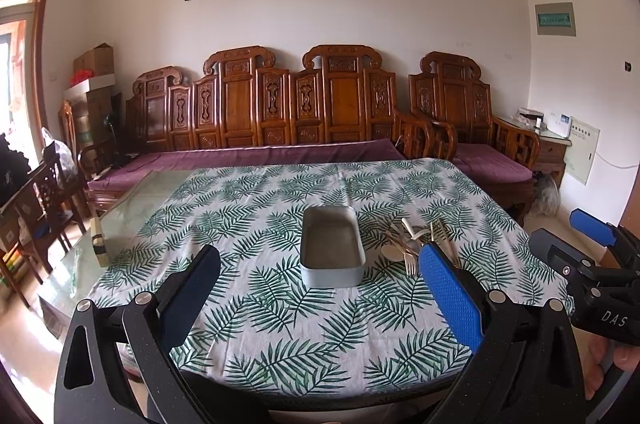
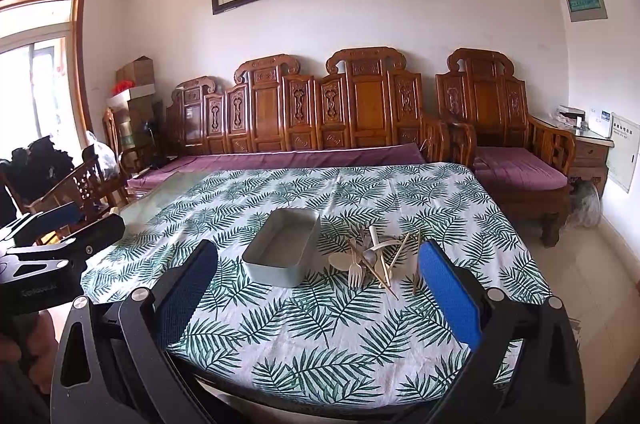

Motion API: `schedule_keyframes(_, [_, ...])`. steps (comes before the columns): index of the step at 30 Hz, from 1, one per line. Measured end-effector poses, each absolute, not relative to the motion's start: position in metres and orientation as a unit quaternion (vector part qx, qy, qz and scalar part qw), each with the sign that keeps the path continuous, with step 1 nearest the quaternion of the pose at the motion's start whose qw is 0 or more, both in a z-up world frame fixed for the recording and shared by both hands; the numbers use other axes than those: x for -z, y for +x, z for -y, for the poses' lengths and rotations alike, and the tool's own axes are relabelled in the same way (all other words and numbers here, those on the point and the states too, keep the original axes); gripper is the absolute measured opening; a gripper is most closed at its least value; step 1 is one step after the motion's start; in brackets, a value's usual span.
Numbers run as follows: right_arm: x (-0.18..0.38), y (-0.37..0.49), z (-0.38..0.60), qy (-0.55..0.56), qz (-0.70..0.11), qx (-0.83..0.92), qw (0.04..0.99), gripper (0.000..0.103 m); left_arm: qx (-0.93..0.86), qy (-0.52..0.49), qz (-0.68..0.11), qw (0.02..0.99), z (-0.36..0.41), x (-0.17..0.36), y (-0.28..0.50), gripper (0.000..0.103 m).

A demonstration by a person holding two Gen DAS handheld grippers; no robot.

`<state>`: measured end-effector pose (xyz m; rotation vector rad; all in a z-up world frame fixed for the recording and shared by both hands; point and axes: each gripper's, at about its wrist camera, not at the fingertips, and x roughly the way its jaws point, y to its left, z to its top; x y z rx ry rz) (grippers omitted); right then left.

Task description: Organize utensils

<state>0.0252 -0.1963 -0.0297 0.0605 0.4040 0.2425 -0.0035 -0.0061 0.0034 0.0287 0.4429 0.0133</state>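
Nearest the cameras, the left gripper (image 1: 320, 296) and right gripper (image 2: 318, 296) both hang spread wide and hold nothing above the leaf-print tablecloth (image 2: 320, 336). Farther on sits an empty grey rectangular metal tin (image 2: 282, 250). Just right of it lies a tangled pile of pale plastic forks, spoons and wooden chopsticks (image 2: 374, 260). These look light, stiff and thin; pinching one handle mid-length seems safest, since crossed pieces may drag along.

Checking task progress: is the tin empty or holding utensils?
Empty. The tin shows a bare floor; the utensils lie piled beside it.
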Motion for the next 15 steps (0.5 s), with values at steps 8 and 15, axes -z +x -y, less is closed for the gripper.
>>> schedule_keyframes(8, [0.0305, 0.0248, 0.1969, 0.03, -0.199, -0.12, 0.972, 0.1, -0.007, 0.014, -0.22, 0.975, 0.0062, -0.003, -0.0036, 0.096])
schedule_keyframes(15, [0.0307, 0.0247, 0.1967, 0.03, -0.198, -0.12, 0.972, 0.1, -0.006, 0.014, -0.22, 0.975, 0.0063, -0.0034, -0.005, 0.096])
